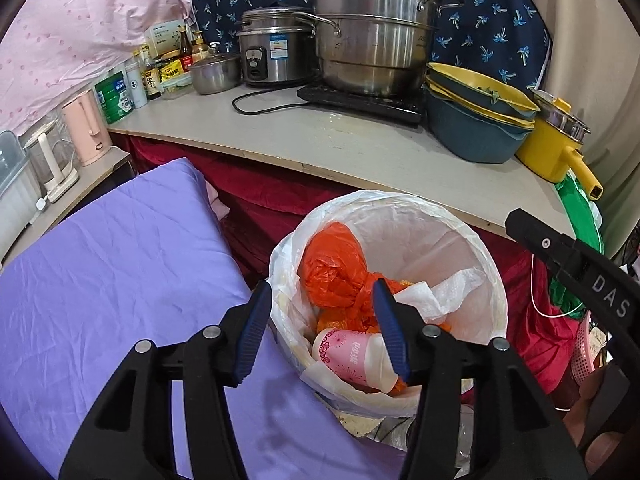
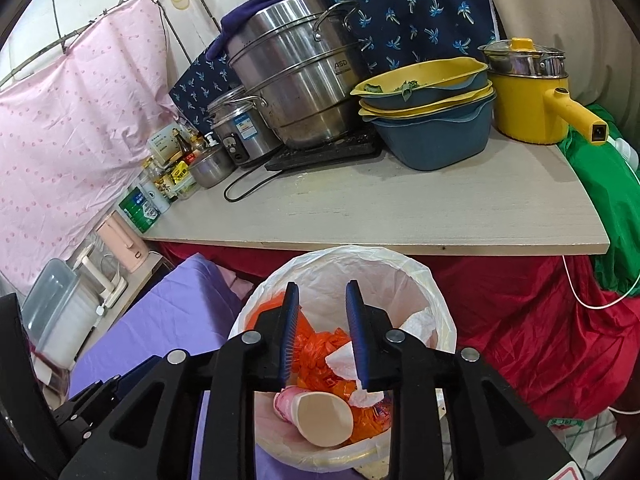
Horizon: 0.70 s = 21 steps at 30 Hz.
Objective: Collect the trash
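Both grippers hang over the lined trash bin (image 1: 472,280), which stands on the floor below the worktop (image 1: 360,148), between a purple cloth (image 1: 100,280) and red fabric (image 2: 520,312).

Left gripper (image 1: 328,332): jaws parted to a middling gap, nothing between the pads. Seen through the gap are an orange plastic bag (image 1: 332,268) and a pink paper cup (image 1: 352,356) lying on its side in the bin.

Right gripper (image 2: 322,332): jaws parted more narrowly, nothing pressed between them. A scrap of white tissue (image 2: 340,360) sits close against the lower end of its right-hand pad (it may be clinging there or simply lying on the pile beneath; the fisheye view does not separate the two). A second wad of tissue (image 1: 440,292) rests against the liner wall.

Progress, as judged: cup, tissue and orange bag are all inside the bin, and both grippers are empty-handed above it, so this round of drop-offs looks done. The worktop carries pots (image 1: 372,36), stacked bowls (image 1: 476,120), a yellow pan (image 1: 556,148) and bottles, but no loose litter that I can make out. Something pale lies on the floor at the bin's foot (image 1: 360,424); if that is trash, it is what remains.
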Available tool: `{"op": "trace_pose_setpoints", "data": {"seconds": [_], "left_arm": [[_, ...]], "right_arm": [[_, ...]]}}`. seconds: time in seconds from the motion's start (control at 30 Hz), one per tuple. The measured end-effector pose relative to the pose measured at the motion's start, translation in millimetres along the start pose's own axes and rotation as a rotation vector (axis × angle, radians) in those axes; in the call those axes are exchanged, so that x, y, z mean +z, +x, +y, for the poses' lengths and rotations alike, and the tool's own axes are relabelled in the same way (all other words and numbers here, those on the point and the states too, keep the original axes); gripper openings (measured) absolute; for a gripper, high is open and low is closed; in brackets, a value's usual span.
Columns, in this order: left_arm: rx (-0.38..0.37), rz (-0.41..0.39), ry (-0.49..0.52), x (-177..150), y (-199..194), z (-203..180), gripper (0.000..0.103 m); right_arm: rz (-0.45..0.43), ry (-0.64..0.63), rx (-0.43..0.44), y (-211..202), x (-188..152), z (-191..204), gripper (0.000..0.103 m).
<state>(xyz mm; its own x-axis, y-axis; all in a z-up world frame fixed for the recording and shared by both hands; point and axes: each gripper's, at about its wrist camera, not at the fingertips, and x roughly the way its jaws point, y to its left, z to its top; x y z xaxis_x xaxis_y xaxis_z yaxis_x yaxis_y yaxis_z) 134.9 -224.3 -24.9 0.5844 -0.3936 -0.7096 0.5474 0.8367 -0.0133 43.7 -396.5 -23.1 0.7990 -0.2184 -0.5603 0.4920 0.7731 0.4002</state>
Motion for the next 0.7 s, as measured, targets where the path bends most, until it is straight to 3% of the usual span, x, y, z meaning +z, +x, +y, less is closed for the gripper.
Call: {"op": "trace_pose_setpoints", "data": {"seconds": [0.1,0.37,0.57,0.7], "left_arm": [[0.008,-0.008,-0.003,0.1,-4.4,2.8,0.052],[0.036,-0.029,-0.018,-5.1,-21.0,13.1,0.059],[0.06,-0.038,-0.027,-13.0,-35.4,24.2,0.061],[0.079,-0.052,-0.032,-17.9,-46.0,30.6,0.068]], "right_arm": [[-0.007,-0.012,-0.005,-4.9,-1.4,3.8,0.037],[-0.006,-0.066,-0.011,-19.4,-12.2,18.6,0.047],[0.011,-0.101,-0.007,-28.7,-24.7,29.4,0.048],[0.018,-0.127,-0.006,-36.7,-32.4,38.6,0.055]]}}
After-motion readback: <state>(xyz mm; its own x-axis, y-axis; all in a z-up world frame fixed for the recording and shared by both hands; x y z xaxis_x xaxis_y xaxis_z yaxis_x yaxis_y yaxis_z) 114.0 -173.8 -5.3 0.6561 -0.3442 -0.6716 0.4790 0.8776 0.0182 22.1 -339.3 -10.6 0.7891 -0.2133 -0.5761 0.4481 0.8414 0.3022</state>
